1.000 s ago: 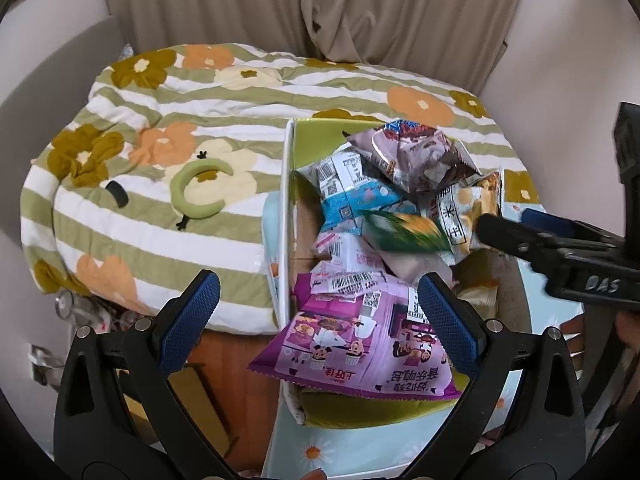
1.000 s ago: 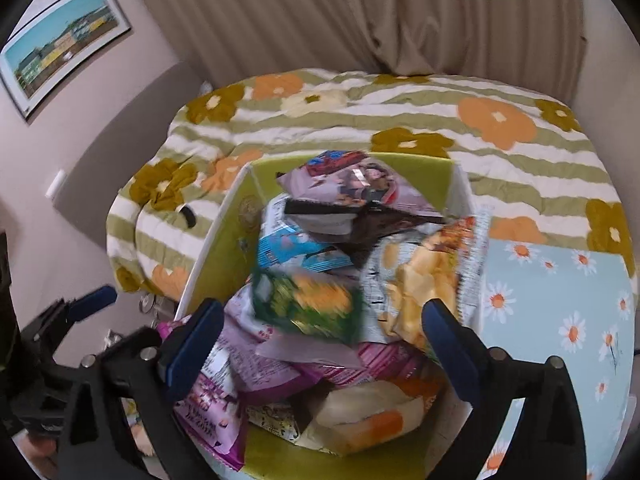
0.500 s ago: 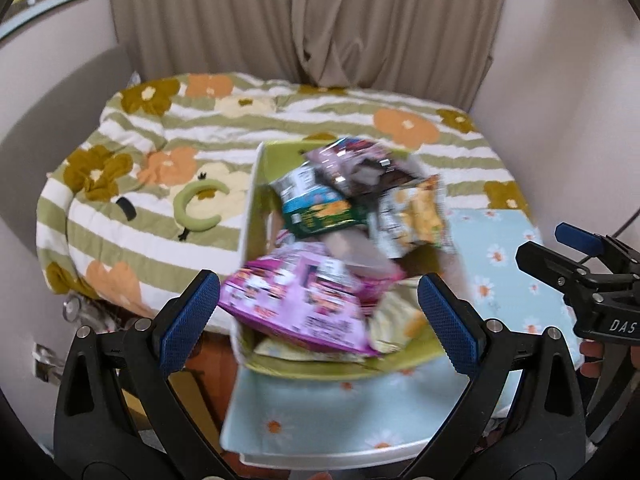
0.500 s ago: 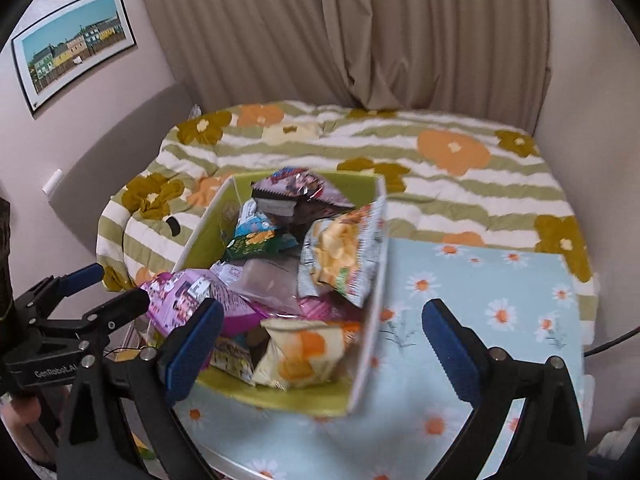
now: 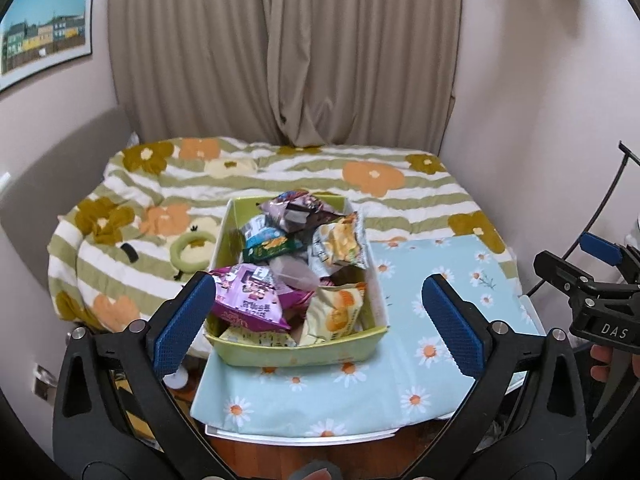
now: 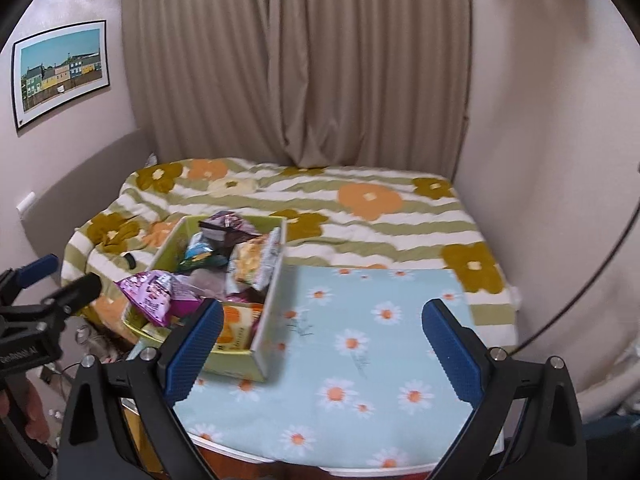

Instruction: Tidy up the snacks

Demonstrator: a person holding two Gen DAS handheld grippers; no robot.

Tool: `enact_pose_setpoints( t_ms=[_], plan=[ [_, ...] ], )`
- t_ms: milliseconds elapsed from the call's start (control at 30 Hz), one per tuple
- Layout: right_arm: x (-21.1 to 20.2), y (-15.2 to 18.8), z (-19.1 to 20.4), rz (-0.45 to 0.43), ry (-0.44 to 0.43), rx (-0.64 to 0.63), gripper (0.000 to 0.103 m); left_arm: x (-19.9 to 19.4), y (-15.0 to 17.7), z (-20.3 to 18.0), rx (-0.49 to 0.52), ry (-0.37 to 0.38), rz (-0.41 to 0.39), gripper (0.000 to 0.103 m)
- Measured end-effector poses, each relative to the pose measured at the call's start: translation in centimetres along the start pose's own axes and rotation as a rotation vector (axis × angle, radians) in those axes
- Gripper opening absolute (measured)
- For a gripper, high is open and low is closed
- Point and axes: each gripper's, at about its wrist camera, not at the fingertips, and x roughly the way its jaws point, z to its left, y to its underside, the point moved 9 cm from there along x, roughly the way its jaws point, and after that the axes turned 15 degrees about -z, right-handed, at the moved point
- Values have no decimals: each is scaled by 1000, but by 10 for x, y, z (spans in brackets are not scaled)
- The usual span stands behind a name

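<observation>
A yellow-green box (image 5: 296,350) stands on the left part of a blue daisy-print tablecloth (image 5: 436,264), piled with snack packets. A purple packet (image 5: 252,296) leans over its front left corner, and a yellow chip bag (image 5: 340,240) stands near its right wall. My left gripper (image 5: 317,280) is open and empty, held back from the box's near side. Off to the right, my right gripper (image 5: 564,250) is also open and empty. In the right wrist view the box (image 6: 272,320) sits left of my right gripper (image 6: 322,306), with the left gripper (image 6: 72,272) beyond it.
A bed with a striped flower quilt (image 6: 360,208) runs behind the table, with a green ring (image 5: 190,250) lying on it. Beige curtains (image 5: 288,60) and walls close the room. A thin black cable (image 5: 604,204) arcs at the right. A hand (image 5: 600,358) holds the right gripper.
Both grippers have drawn back and up from the box, so the whole box and tablecloth now show. The packets have settled in the box. Nothing was picked up.
</observation>
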Motion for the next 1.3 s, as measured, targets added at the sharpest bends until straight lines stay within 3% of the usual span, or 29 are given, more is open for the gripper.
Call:
enact_pose_setpoints(
  t_ms=[333, 1300],
  plan=[
    [-17, 0, -15, -35, 29, 20, 99, -16, -2, -16, 10, -1, -30, 102],
    [-15, 0, -17, -41, 28, 23, 99, -13, -1, -18, 8, 4, -30, 102]
  ],
)
